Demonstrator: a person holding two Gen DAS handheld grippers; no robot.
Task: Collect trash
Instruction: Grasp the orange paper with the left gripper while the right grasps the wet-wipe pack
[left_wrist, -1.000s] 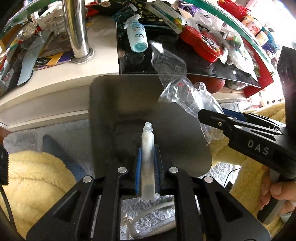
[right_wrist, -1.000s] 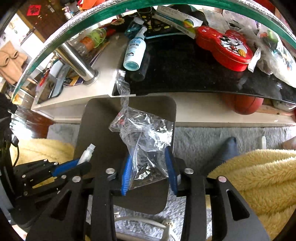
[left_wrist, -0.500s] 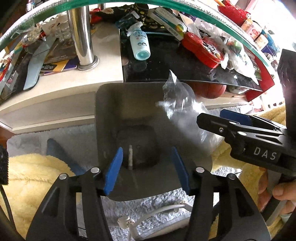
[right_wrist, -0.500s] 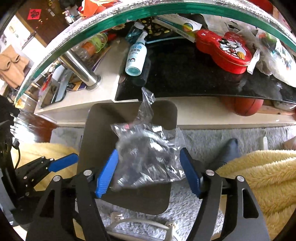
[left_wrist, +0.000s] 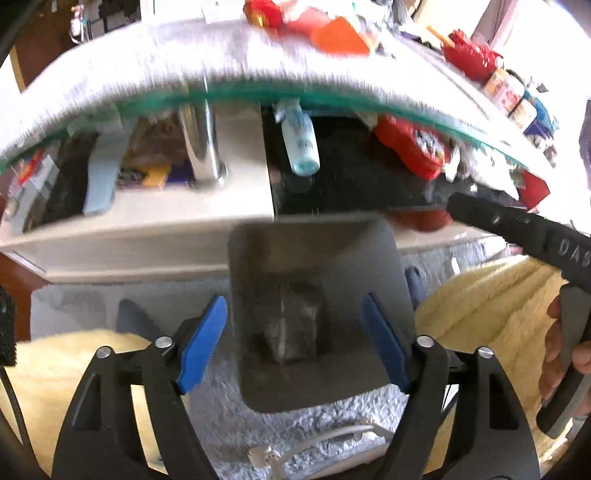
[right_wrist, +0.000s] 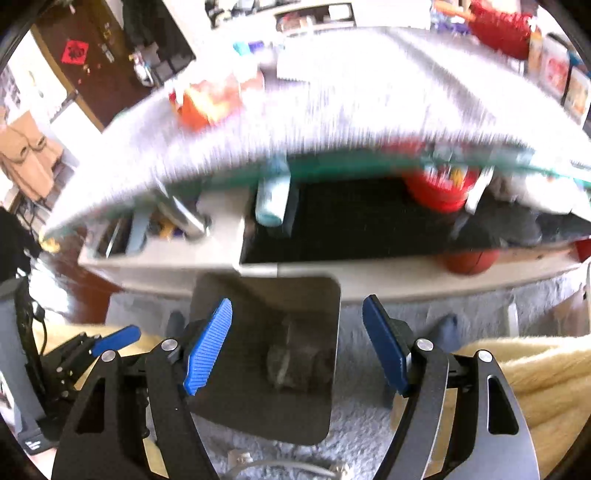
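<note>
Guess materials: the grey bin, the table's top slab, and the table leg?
Grey bin: probably plastic or coated metal; smooth matte walls, rounded corners, no seams visible. Top slab: glass, judging by the green-tinted edge and shelf items seen beneath it; blur limits certainty. Table leg: polished metal, likely chromed or stainless; mirror-bright reflections, flared base.

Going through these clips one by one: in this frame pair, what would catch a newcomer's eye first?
The dark grey bin on the grey rug, right under both open grippers, with clear plastic trash at its bottom. The left gripper is opening with nothing between its blue fingers; the right gripper is open and empty too. Behind the bin, a cluttered low shelf holds a red tin and a pale blue bottle.
</note>
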